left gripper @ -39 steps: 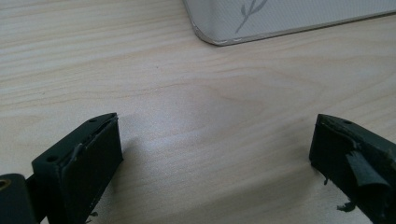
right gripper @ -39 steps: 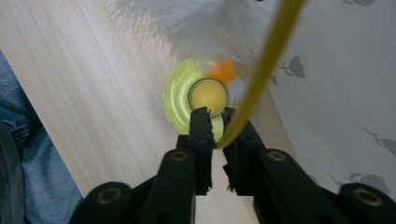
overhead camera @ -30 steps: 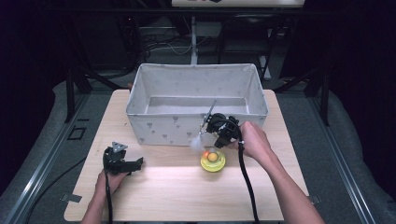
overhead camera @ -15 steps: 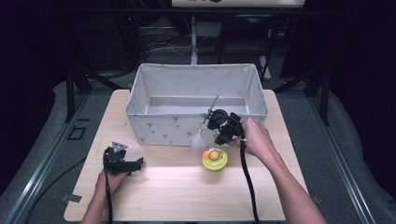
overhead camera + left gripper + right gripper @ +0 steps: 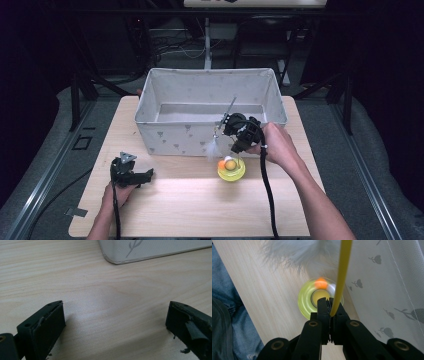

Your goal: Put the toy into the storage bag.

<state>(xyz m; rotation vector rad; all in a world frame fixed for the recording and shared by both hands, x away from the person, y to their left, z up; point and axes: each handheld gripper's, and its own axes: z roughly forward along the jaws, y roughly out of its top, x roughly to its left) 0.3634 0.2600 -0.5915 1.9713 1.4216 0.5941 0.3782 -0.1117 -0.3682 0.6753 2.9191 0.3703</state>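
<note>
The right tool [image 5: 331, 307] has its jaws clamped on a thin yellow stick [image 5: 342, 270] with a white feather [image 5: 294, 250] at its far end, held above the yellow disc toy [image 5: 231, 170] near the bench's middle, just before the fabric bin [image 5: 165, 137]; the left tool [image 5: 134, 175] rests wide open and empty near the bench's [image 5: 190, 210] left edge.

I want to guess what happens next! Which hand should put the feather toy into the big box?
Probably the right. Its gripper is already shut on the toy's yellow stick, right beside the box. The left gripper sits open over bare table, farther away.
</note>
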